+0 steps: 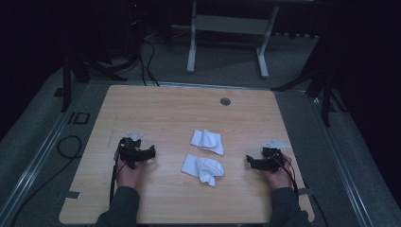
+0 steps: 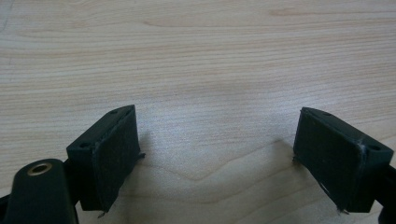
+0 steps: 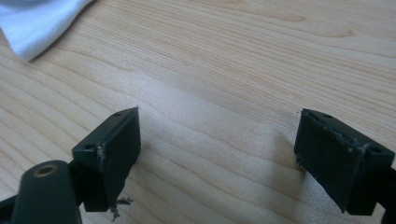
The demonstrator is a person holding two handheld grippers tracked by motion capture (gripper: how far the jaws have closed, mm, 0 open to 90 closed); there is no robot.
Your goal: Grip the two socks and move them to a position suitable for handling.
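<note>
Two white socks lie crumpled near the middle of the wooden table (image 1: pixel 156 113): one (image 1: pixel 207 141) farther back, the other (image 1: pixel 202 169) nearer the person. My left gripper (image 1: pixel 137 152) rests on the table at the left, well apart from the socks; in the left gripper view it (image 2: pixel 217 154) stands open over bare wood. My right gripper (image 1: pixel 261 162) rests at the right, also apart from the socks. Its own view shows the right gripper (image 3: pixel 217 154) open with nothing between the jaws, and a corner of a white sock (image 3: pixel 35 21) at the top left.
A round grey grommet (image 1: pixel 225 101) sits in the tabletop near the far edge. Beyond the table stand a white desk frame (image 1: pixel 227 33) and black stands on grey carpet. Cables trail off the table's left side.
</note>
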